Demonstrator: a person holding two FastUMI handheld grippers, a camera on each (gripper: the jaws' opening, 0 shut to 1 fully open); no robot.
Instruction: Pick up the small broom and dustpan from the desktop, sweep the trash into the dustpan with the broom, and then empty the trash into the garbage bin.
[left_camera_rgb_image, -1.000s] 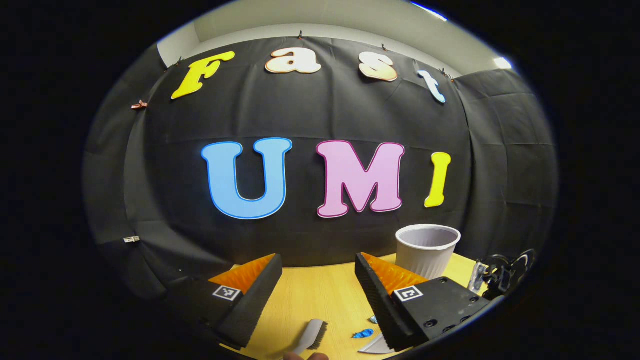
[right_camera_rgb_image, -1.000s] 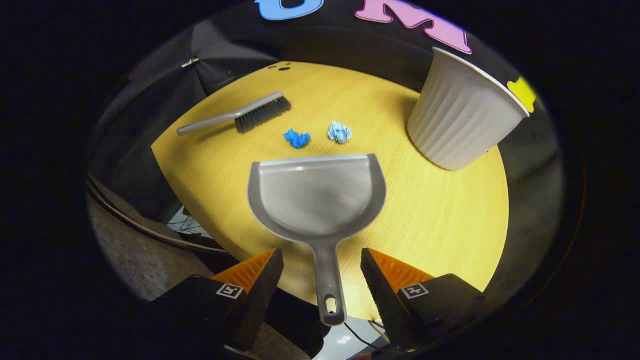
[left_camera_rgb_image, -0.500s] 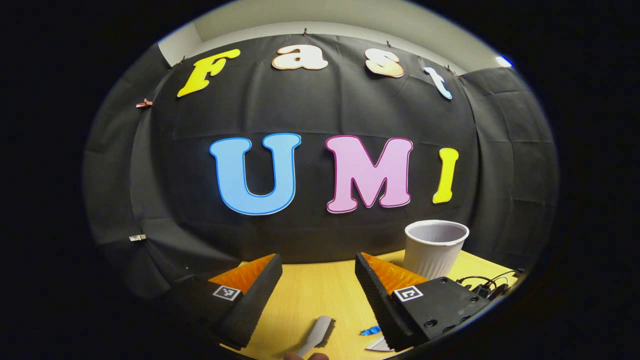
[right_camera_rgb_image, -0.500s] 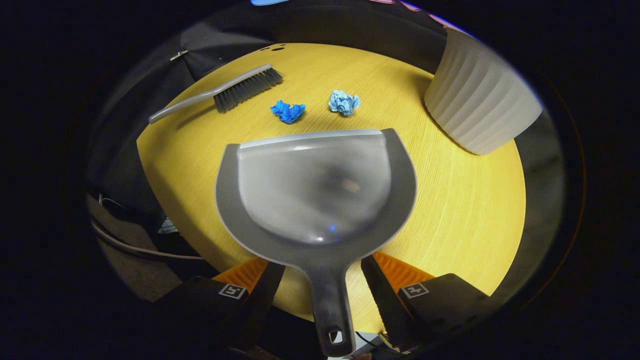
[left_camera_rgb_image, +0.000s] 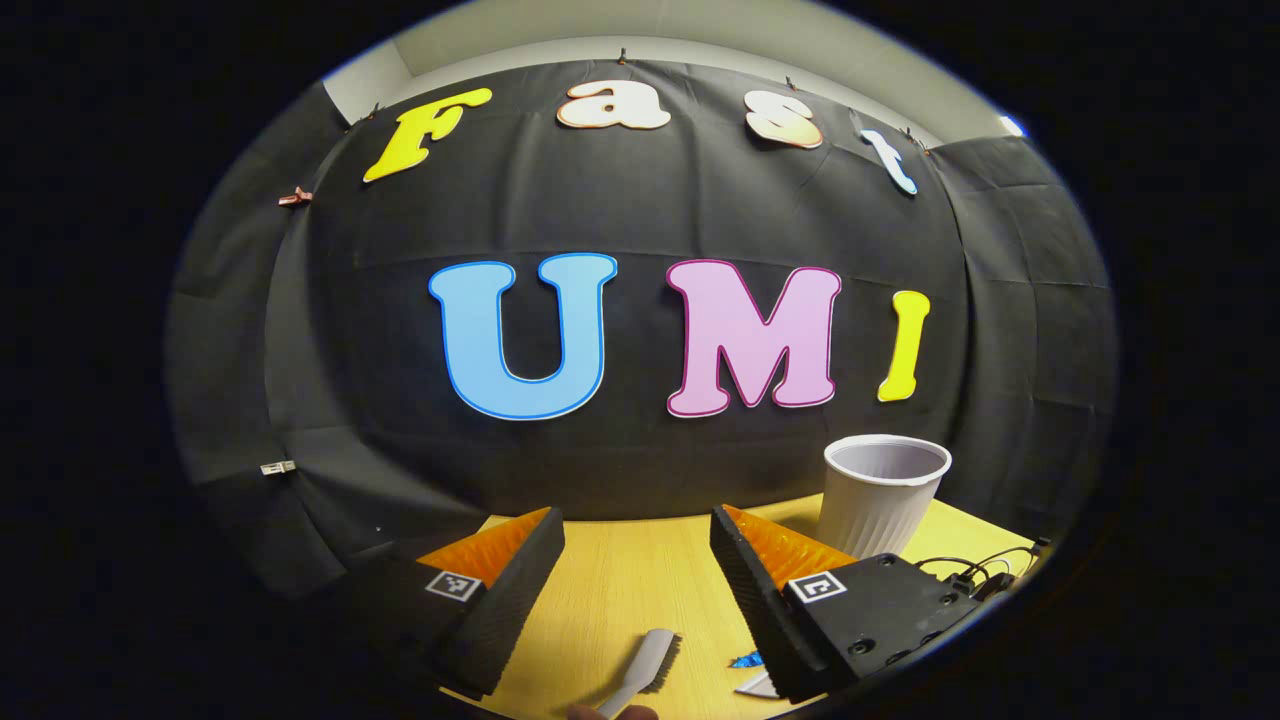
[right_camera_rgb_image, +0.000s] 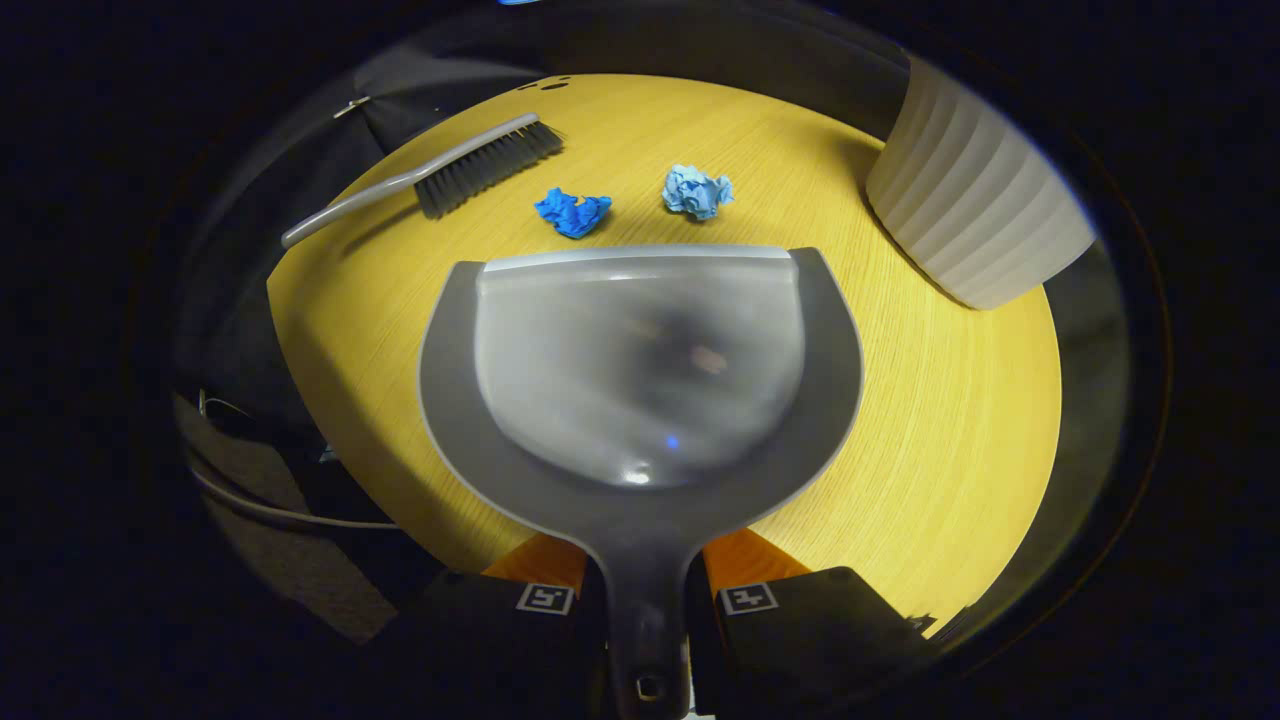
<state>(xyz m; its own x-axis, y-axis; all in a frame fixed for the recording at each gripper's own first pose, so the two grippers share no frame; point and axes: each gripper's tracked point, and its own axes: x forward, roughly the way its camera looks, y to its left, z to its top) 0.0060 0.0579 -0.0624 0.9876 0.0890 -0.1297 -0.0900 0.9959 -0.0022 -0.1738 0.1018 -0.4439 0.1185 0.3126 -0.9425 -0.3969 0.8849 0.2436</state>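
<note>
we had the right gripper (right_camera_rgb_image: 645, 600) pinched on the handle of the dustpan (right_camera_rgb_image: 640, 380), both fingers pressed against its sides, so that part of the pick-up looked done. the pan lay flat on the table (right_camera_rgb_image: 940, 420) with its front lip turned toward the trash. the two scraps, a dark blue paper ball (right_camera_rgb_image: 572, 212) and a pale blue paper ball (right_camera_rgb_image: 697, 192), sat just beyond that lip, apart from each other and not yet in the pan. the broom (right_camera_rgb_image: 440, 180) lay untouched on the far left of the table, bristles toward the scraps, handle pointing away to the left.

the left gripper (left_camera_rgb_image: 637, 580) hung above the table with its fingers spread wide and nothing between them; below it we saw the broom's head (left_camera_rgb_image: 645, 665) and a bit of the dark blue scrap. the bin (left_camera_rgb_image: 882, 492), a ribbed white tub, stood upright at the right rear of the table.

by our reckoning the task was barely begun: the broom was still to be picked up, then the sweeping, then the emptying into the bin.
</note>
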